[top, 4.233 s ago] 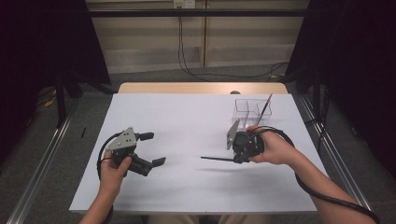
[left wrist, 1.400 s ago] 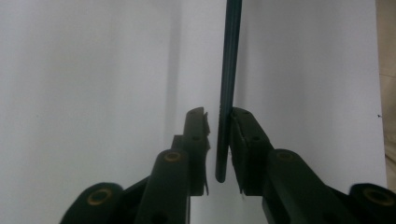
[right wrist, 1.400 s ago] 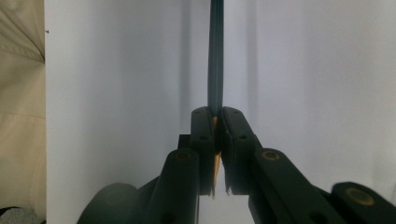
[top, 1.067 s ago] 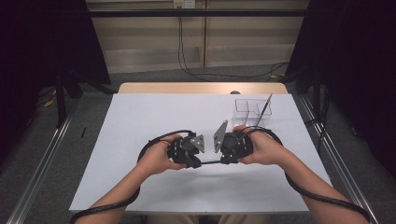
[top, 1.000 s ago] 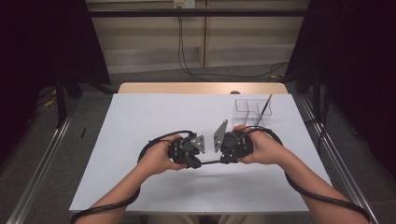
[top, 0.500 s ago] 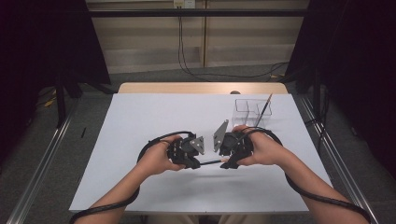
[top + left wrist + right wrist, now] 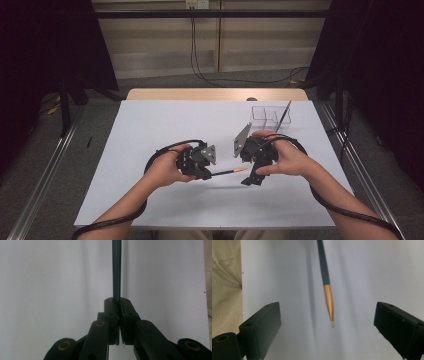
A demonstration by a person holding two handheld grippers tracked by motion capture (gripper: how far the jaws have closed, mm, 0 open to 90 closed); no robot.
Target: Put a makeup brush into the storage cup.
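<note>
A thin brush (image 7: 227, 172) with a dark handle, a copper ferrule and a pale tip is held level over the white table sheet (image 7: 150, 125). My left gripper (image 7: 207, 175) is shut on its handle; in the left gripper view the handle (image 7: 116, 270) runs straight up from the closed left gripper (image 7: 119, 302). My right gripper (image 7: 250, 177) faces it from the right, and its jaws have just been opening. In the right gripper view the brush (image 7: 327, 285) points down between the wide-apart jaws of the right gripper (image 7: 329, 317), touching neither pad.
A clear plastic container (image 7: 267, 116) stands at the back right of the sheet with another brush (image 7: 284, 114) leaning in it. Cables loop from both grippers across the sheet. A tan table edge (image 7: 215, 94) runs along the far side.
Four seconds ago the right gripper alone held the brush. A second ago both grippers were shut on it. Now the right jaws have spread off the brush, and the left still grips it.
</note>
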